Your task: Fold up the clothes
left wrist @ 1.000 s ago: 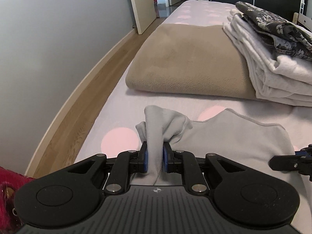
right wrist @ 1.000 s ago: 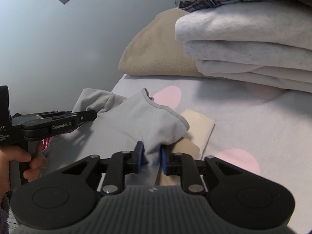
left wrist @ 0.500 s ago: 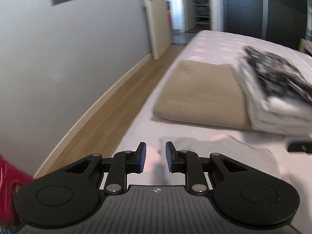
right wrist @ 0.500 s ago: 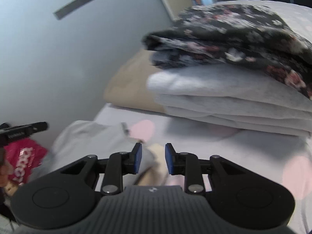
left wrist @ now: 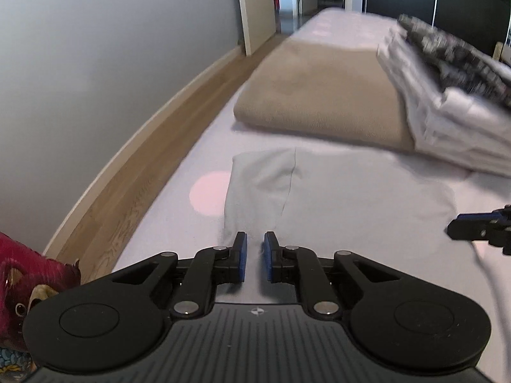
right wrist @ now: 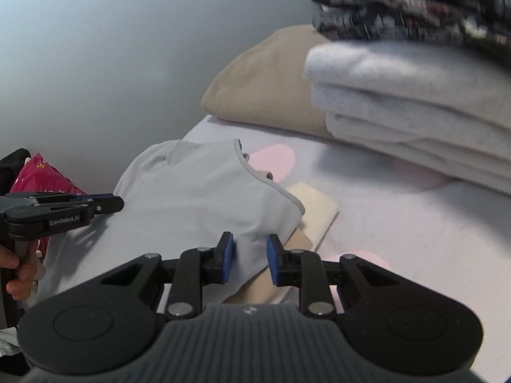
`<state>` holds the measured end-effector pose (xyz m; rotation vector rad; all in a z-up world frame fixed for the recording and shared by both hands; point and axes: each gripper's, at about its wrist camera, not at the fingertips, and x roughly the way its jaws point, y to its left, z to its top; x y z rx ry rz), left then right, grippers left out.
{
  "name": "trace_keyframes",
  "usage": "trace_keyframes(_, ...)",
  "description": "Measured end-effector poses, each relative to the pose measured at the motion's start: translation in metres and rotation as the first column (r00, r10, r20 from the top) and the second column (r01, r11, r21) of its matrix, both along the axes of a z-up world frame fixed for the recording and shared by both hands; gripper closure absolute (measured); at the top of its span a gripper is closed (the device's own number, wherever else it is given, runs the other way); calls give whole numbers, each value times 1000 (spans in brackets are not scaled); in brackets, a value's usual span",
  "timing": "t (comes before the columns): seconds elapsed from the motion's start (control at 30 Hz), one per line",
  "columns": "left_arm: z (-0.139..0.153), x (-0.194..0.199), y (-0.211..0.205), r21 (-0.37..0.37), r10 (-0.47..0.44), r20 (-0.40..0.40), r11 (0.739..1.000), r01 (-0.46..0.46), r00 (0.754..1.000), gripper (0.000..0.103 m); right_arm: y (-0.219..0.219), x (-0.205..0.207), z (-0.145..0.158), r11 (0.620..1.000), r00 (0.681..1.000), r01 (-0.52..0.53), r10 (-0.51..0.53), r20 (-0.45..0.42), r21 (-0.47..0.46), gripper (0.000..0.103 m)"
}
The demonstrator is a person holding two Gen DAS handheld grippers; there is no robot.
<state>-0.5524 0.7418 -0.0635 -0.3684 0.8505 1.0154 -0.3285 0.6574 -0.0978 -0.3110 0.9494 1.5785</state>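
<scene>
A light grey garment (left wrist: pixel 335 198) lies spread flat on the bed; it also shows in the right wrist view (right wrist: pixel 198 198), with its edge trim on the right. My left gripper (left wrist: pixel 255 257) is open and empty, just above the garment's near edge. My right gripper (right wrist: pixel 250 257) is open, its jaws apart on either side of a fold of the grey cloth without pinching it. The left gripper shows in the right wrist view (right wrist: pixel 118 204) at the left, and the right gripper's tip shows in the left wrist view (left wrist: pixel 453 228) at the right.
A folded beige blanket (left wrist: pixel 319 95) lies further up the bed. A stack of folded white clothes (right wrist: pixel 415 111) topped by a dark floral piece (right wrist: pixel 415 9) stands to the right. A cream cloth (right wrist: pixel 313 220) lies under the garment's right edge. A red bag (left wrist: pixel 28 271) is at left. Wooden floor (left wrist: pixel 159 146) runs along the bed.
Both grippers have let go of the grey garment and opened. The cloth, bunched up a second ago, now lies flat on the bed. Both grippers have drawn back a little.
</scene>
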Motion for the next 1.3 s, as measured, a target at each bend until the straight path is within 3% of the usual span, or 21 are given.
trace_keyframes(0.13, 20, -10, -18, 37, 2, 42, 999, -4, 999, 93, -21, -8, 21, 996, 998, -54, 55, -13, 74, 77)
trace_keyframes(0.23, 22, -20, -33, 36, 10, 24, 999, -11, 1000, 93, -38, -26, 32, 986, 993, -117, 115, 23, 115, 77)
trace_keyframes(0.33, 13, -31, -41, 5, 40, -13, 999, -40, 999, 93, -51, -44, 31, 978, 983, -176, 170, 62, 113, 77)
trace_keyframes(0.43, -3, -38, -35, -30, 90, 1, 995, -90, 996, 93, -51, -53, 17, 980, 978, -184, 175, 111, 77, 80)
trace_keyframes(0.53, -13, -41, -30, -56, 119, 1, 991, -119, 993, 93, -45, -54, 8, 985, 981, -171, 167, 100, 36, 80)
trace_keyframes(0.6, -14, -46, -28, -81, 147, 26, 986, -145, 989, 93, -39, -54, 9, 986, 981, -169, 166, 105, 18, 80)
trace_keyframes(0.83, 20, -53, -73, -29, 163, 86, 986, -161, 983, 93, -66, -56, 31, 978, 978, -202, 199, 57, 50, 77)
trace_keyframes(0.97, 5, -62, -81, -74, 211, 58, 976, -206, 976, 93, -85, -74, 30, 958, 956, -280, 272, 111, 62, 77)
trace_keyframes(1.13, -14, -73, -80, -134, 274, 80, 956, -262, 958, 93, -86, -77, 14, 966, 961, -257, 254, 110, 19, 78)
trace_keyframes(1.3, 10, -72, -99, -103, 287, 108, 956, -276, 952, 93, -97, -71, 31, 970, 966, -242, 239, 100, 20, 77)
